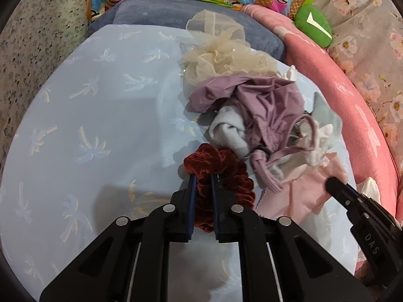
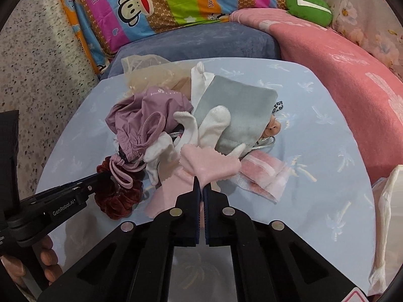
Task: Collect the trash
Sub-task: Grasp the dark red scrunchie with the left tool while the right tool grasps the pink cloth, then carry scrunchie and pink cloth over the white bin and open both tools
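Observation:
A heap of small cloth items lies on a light blue board (image 1: 88, 115) printed with palm trees. My left gripper (image 1: 203, 178) is shut on a dark red velvet scrunchie (image 1: 226, 173) at the heap's near edge; the same scrunchie (image 2: 118, 201) shows at the left of the right wrist view. My right gripper (image 2: 202, 185) is shut on a pale pink cloth (image 2: 209, 166), pinching a fold of it. Behind lie a mauve drawstring bag (image 1: 264, 108), white socks (image 2: 201, 125), a grey-green pouch (image 2: 241, 105) and a cream mesh scrunchie (image 1: 221, 60).
A folded pink-and-white towel (image 2: 262, 176) lies right of the pink cloth. A pink blanket (image 2: 340, 75), a blue cushion (image 2: 201, 40), a striped cartoon quilt (image 2: 163, 2) and a green plush (image 2: 307, 5) ring the board. A white bag (image 2: 388, 201) sits at the right edge.

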A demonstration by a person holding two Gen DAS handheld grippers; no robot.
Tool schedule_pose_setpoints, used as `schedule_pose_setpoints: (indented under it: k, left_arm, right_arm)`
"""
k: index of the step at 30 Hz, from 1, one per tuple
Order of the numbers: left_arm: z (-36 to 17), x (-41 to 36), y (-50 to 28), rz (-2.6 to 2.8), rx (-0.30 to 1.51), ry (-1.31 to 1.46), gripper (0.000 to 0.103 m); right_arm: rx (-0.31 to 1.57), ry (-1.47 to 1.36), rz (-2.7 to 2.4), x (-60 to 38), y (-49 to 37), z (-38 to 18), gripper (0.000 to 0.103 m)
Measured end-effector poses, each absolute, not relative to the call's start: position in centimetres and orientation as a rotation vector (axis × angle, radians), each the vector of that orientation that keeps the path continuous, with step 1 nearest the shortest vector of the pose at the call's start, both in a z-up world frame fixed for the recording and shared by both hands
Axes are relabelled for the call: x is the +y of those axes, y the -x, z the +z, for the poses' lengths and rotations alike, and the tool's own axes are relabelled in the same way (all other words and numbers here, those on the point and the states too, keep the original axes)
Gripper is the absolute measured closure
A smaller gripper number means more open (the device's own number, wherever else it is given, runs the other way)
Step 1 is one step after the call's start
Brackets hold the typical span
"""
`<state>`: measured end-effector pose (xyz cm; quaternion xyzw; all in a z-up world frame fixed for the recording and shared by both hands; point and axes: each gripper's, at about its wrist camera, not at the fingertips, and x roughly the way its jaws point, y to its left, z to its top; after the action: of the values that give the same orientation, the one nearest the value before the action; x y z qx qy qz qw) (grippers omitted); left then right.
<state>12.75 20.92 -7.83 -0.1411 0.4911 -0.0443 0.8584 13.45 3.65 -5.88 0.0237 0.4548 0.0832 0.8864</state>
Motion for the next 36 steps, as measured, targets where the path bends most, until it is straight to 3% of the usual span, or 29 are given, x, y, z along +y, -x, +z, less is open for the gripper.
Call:
schedule_pose_setpoints:
  k: [17, 36]
  left_arm:
    - [0.7, 13.9, -8.8, -0.241, 0.845, 0.189, 0.094]
    - [4.4, -1.8, -6.0, -0.534, 0.756, 0.032, 0.094]
  right_arm:
    - [0.752, -0.120, 0.126, -3.5, -7.8, 2.8, 0.101]
    - [0.648, -0.248, -0.098, -18.9, -1.4, 5.3, 0.101]
